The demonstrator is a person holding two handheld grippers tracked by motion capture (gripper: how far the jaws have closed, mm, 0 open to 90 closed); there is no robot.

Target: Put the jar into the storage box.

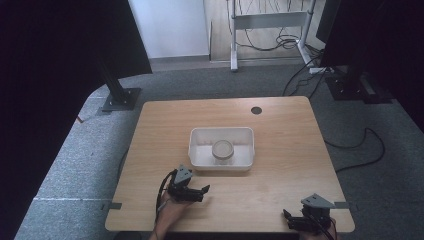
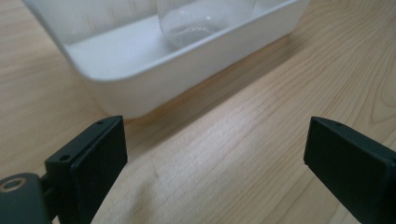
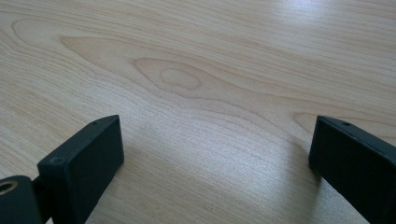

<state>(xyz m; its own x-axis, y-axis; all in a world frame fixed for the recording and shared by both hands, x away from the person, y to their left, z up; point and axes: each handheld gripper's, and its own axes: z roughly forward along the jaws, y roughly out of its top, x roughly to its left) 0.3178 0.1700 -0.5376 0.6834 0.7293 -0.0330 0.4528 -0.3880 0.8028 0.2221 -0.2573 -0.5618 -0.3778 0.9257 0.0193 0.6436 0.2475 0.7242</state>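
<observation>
A white rectangular tray (image 1: 198, 156) sits mid-table with a clear round jar (image 1: 223, 150) standing inside it. My left gripper (image 1: 206, 190) rests on the wood just in front of the tray's near left corner, open, nothing between its jaws. In the left gripper view the tray (image 2: 154, 74) is close ahead and the jar's base (image 2: 196, 23) shows behind its wall. My right gripper (image 1: 287, 216) lies at the table's near right edge, open and empty. In the right gripper view bare wood (image 3: 210, 93) lies between the wide-apart jaws.
The wooden table (image 1: 280, 145) has a dark round cable hole (image 1: 256, 110) near its far edge. Grey carpet surrounds it, with stand bases (image 1: 121, 98) at far left and far right and loose cables (image 1: 360, 150) on the floor to the right.
</observation>
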